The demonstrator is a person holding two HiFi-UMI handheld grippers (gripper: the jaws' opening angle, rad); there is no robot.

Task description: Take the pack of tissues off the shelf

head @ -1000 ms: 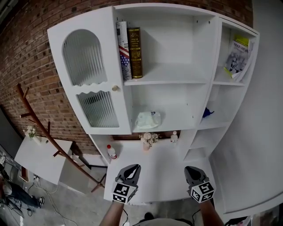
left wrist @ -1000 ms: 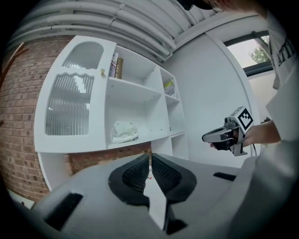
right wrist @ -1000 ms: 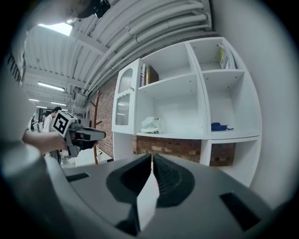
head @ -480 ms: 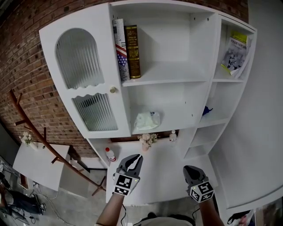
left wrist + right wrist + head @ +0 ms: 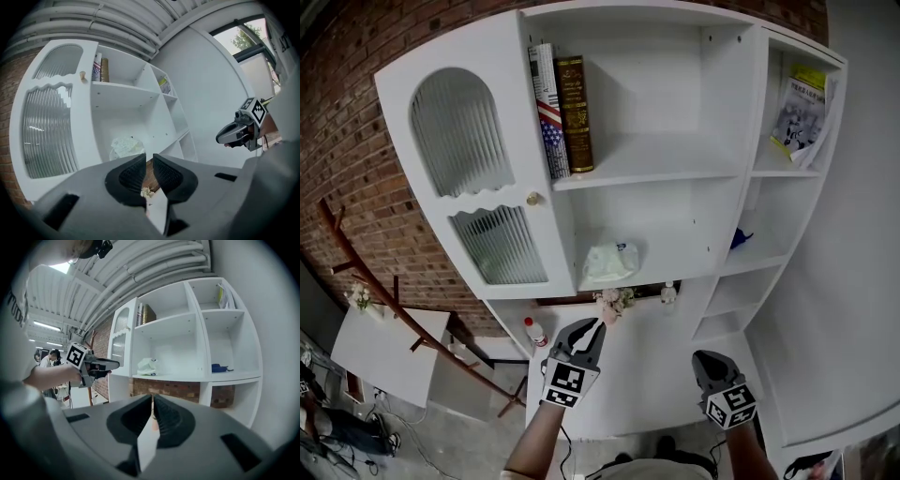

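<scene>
while the pack of tissues (image 5: 610,261) lies on its shelf (image 5: 675,273), left tool (image 5: 592,328) and right tool (image 5: 702,359) hang closed, empty.

Back wall: red brick wall (image 5: 352,141) behind and left of the furniture.
Right wall: plain white wall (image 5: 862,262).
Furniture: tall white shelf unit (image 5: 675,159) with open compartments; its left door (image 5: 469,141) has arched ribbed-glass panels.
Bench: white bench (image 5: 647,375) below the shelves.
Floor: grey floor (image 5: 450,412).
Left side: small white table (image 5: 384,352), slanted brown wooden rack (image 5: 375,272).
Ceiling: white pipes (image 5: 108,28), strip lights (image 5: 47,326).
Window: high window (image 5: 243,51), daylight and trees outside.
</scene>
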